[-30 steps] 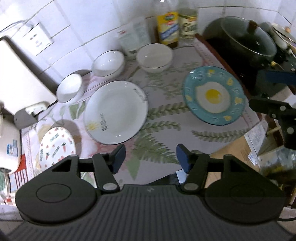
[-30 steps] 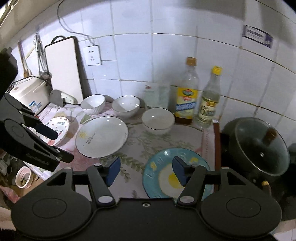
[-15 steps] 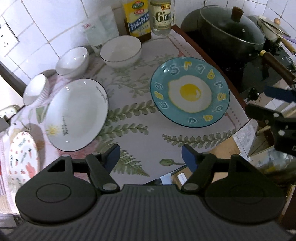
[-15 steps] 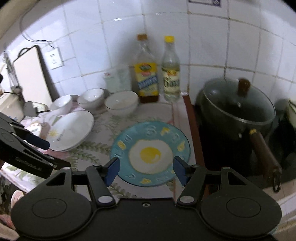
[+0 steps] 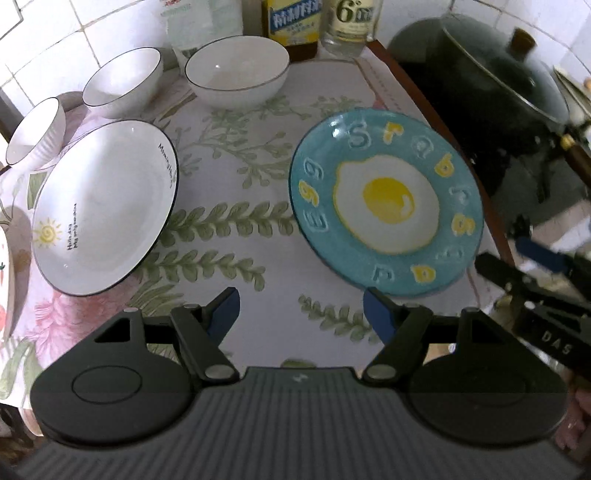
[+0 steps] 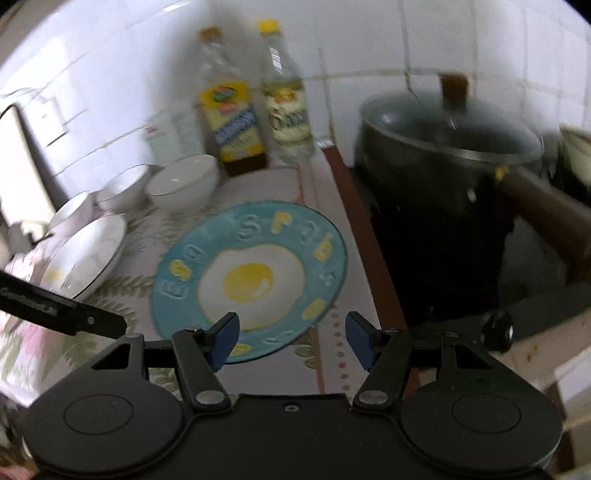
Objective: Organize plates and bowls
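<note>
A blue plate with a fried-egg picture (image 5: pixel 386 201) lies on the right of the floral cloth, and a white plate with a sun drawing (image 5: pixel 103 206) lies on the left. Three white bowls (image 5: pixel 236 74) (image 5: pixel 122 79) (image 5: pixel 35 133) stand behind them. My left gripper (image 5: pixel 301 314) hovers open over the cloth between the two plates, holding nothing. My right gripper (image 6: pixel 291 334) is open above the near right rim of the egg plate (image 6: pixel 251 280), apart from it. It also shows at the right edge of the left wrist view (image 5: pixel 517 260).
Two bottles (image 5: pixel 291 26) (image 5: pixel 349 22) and a clear measuring cup (image 5: pixel 199 22) stand against the tiled wall. A dark pot with a glass lid (image 5: pixel 491 85) sits on the stove beyond the table's wooden right edge (image 5: pixel 443 122). A small patterned plate (image 5: pixel 3 273) peeks in at the far left.
Both grippers have come down and closer to the table, so the egg plate looks larger in both views. The left jaws stand a little wider. The right view has rolled.
</note>
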A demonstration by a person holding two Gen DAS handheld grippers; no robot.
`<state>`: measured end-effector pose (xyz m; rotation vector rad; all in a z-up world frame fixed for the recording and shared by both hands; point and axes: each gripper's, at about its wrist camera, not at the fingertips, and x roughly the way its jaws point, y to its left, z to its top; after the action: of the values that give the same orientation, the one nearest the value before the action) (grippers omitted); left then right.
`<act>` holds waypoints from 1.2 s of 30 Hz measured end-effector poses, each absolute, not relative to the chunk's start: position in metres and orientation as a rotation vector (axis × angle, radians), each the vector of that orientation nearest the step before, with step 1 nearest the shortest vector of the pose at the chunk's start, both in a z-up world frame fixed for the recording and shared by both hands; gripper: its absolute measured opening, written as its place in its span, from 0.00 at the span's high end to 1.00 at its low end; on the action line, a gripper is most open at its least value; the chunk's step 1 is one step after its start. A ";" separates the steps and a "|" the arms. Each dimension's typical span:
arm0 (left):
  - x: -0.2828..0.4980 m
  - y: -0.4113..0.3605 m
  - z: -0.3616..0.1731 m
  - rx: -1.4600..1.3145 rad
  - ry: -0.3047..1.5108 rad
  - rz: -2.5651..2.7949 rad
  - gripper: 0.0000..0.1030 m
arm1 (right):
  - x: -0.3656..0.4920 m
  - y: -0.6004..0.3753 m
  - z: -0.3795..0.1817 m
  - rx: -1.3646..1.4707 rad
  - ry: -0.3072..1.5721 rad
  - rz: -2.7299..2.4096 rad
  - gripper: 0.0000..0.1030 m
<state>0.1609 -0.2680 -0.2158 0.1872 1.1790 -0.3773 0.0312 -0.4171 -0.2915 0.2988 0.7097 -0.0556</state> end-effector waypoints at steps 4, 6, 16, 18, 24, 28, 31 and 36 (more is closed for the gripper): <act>0.173 -0.278 -0.226 0.184 1.174 -0.377 0.29 | 0.042 -0.428 -0.302 0.374 0.731 -0.061 0.34; 0.179 -0.282 -0.231 0.185 1.163 -0.358 0.29 | 0.047 -0.432 -0.304 0.396 0.743 -0.037 0.34; 0.211 -0.293 -0.264 0.168 1.141 -0.327 0.48 | 0.070 -0.444 -0.320 0.451 0.783 -0.040 0.34; 0.215 -0.292 -0.269 0.147 1.142 -0.334 0.49 | 0.072 -0.444 -0.324 0.454 0.783 -0.055 0.37; 0.221 -0.286 -0.271 0.059 1.152 -0.384 0.70 | 0.080 -0.443 -0.331 0.501 0.802 -0.039 0.76; 0.219 -0.289 -0.271 0.061 1.141 -0.405 0.78 | 0.079 -0.440 -0.333 0.506 0.788 -0.049 0.76; 0.218 -0.287 -0.272 0.045 1.129 -0.412 0.78 | 0.079 -0.440 -0.334 0.501 0.787 -0.044 0.76; 0.221 -0.285 -0.274 0.001 1.146 -0.402 0.77 | 0.080 -0.444 -0.337 0.525 0.783 -0.032 0.76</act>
<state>0.2210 -0.2854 -0.2740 0.0006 1.1459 -0.4016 0.0798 -0.4441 -0.3374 0.5249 0.7829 -0.0319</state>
